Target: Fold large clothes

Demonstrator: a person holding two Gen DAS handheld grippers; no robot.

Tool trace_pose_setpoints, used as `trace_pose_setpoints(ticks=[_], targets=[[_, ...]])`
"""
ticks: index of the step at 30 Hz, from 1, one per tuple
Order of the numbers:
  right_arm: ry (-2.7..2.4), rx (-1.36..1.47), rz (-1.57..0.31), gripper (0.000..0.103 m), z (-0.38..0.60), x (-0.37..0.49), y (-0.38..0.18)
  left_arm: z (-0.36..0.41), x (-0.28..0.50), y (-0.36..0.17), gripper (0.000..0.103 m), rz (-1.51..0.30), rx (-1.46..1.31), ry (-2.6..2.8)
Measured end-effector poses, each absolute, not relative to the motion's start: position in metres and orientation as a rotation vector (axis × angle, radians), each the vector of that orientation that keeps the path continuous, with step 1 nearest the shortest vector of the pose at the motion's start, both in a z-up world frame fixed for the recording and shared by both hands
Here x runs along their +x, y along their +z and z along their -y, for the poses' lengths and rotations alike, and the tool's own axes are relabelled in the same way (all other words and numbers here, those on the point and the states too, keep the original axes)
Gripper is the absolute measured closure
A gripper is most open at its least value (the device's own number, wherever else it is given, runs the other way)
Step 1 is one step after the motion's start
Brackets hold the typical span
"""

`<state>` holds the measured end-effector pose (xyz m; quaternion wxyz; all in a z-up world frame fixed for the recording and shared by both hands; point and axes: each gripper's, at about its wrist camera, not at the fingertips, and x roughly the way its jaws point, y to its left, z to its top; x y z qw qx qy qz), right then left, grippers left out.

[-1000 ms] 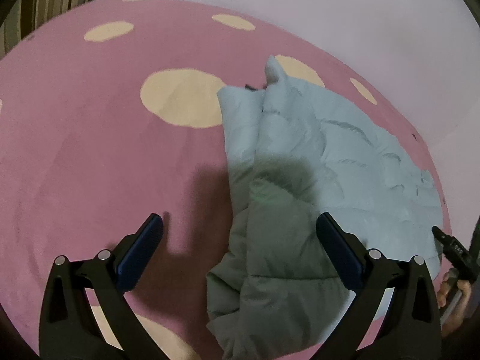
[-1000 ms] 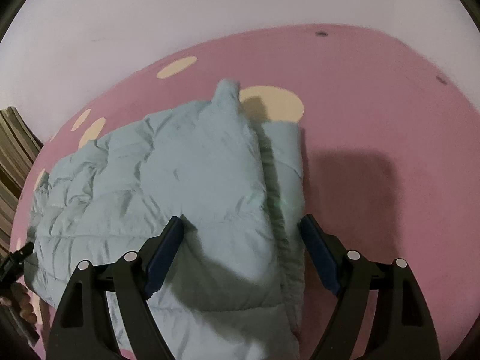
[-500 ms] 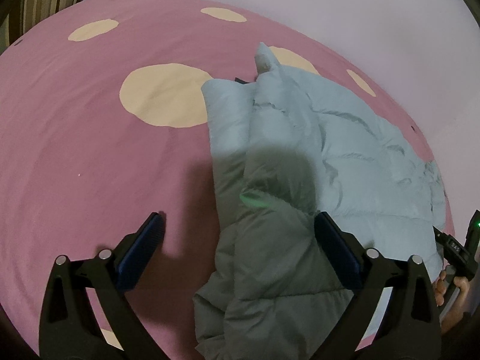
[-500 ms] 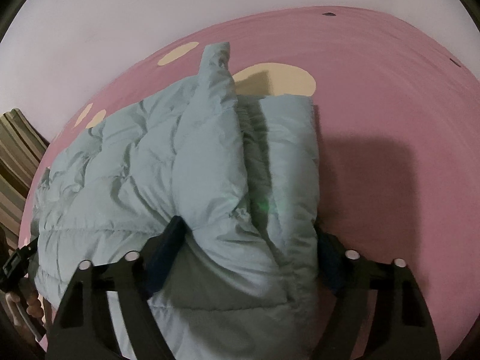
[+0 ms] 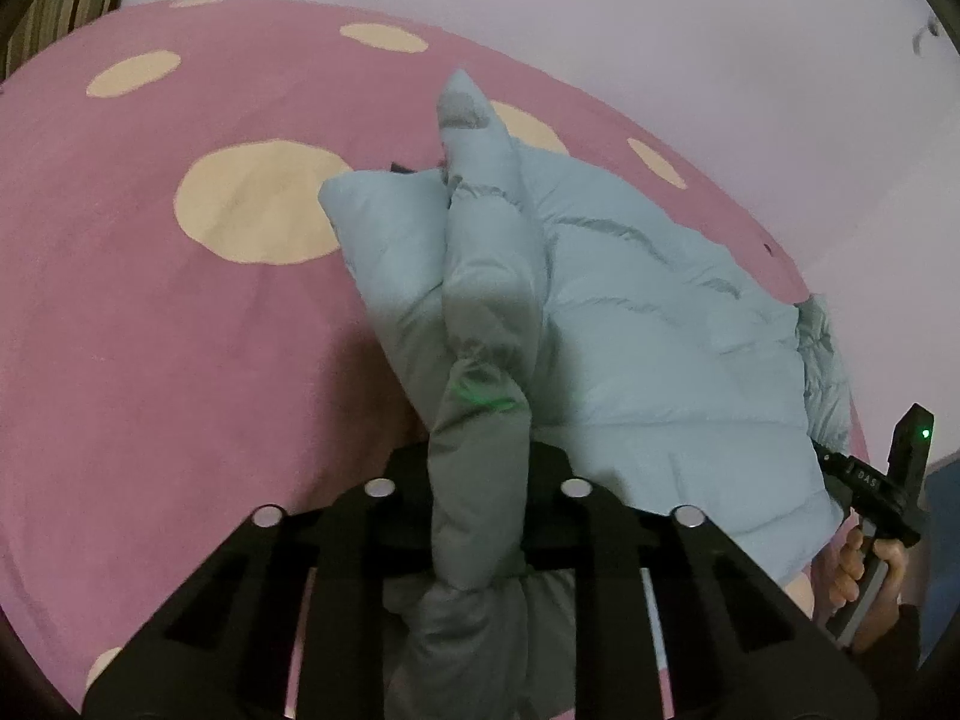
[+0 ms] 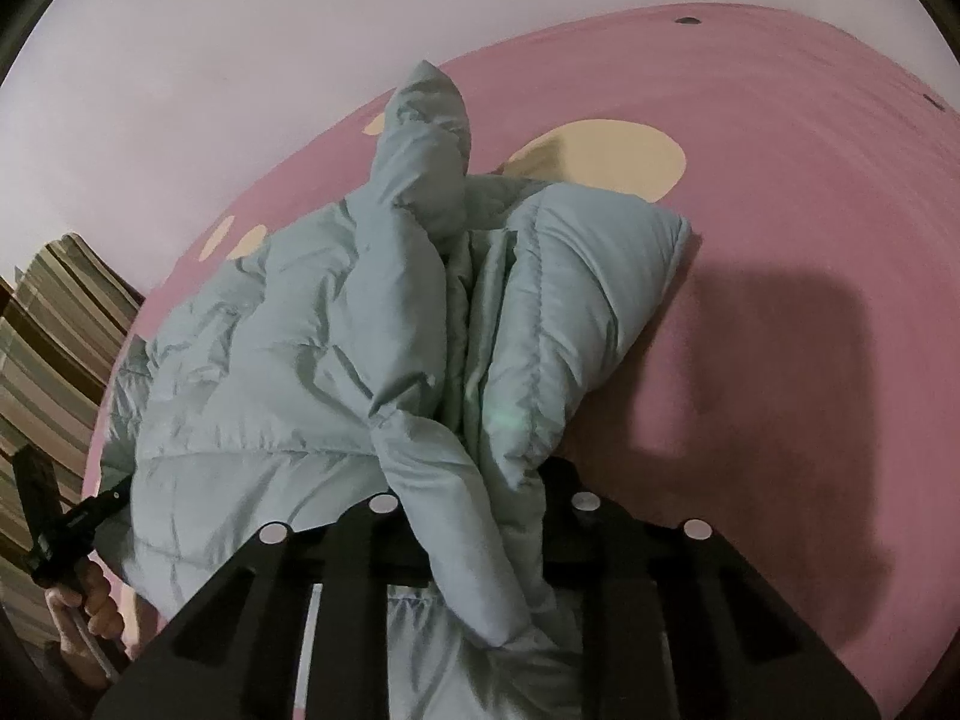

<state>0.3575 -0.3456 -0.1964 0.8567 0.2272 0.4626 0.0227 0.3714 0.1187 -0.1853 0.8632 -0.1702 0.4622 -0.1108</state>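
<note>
A light blue puffer jacket [image 5: 630,324] lies on a pink bed cover with cream dots [image 5: 180,312]. My left gripper [image 5: 479,468] is shut on a bunched edge of the jacket, and the fabric rises in a ridge between the jaws. My right gripper [image 6: 480,480] is shut on the opposite edge of the jacket [image 6: 288,360], also pinched into a ridge. Each view shows the other hand-held gripper at the jacket's far side: the right gripper [image 5: 870,480] in the left wrist view and the left gripper [image 6: 66,516] in the right wrist view.
A pale wall [image 5: 660,30] runs behind the bed. A striped cloth [image 6: 42,324] lies at the bed's side. The pink cover [image 6: 810,240] stretches around the jacket.
Both grippers went from open above the jacket to shut on its edges. The pinched fabric now stands up in ridges and the jacket is gathered.
</note>
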Motion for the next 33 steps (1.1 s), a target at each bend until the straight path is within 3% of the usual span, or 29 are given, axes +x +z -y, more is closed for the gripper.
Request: trace_pose_setpoints(ticks=[20,33], targets=[[0.248,0.546,-1.01,0.084,0.299,0.244,-0.191,-0.191,0.267,-0.157,0.089,-0.979,-0.461,-0.164],[0.245,0.567,-1.017,0.083,0.307,0.245,-0.193,-0.195,0.254,-0.163,0.087,-0.971,-0.485,-0.156]])
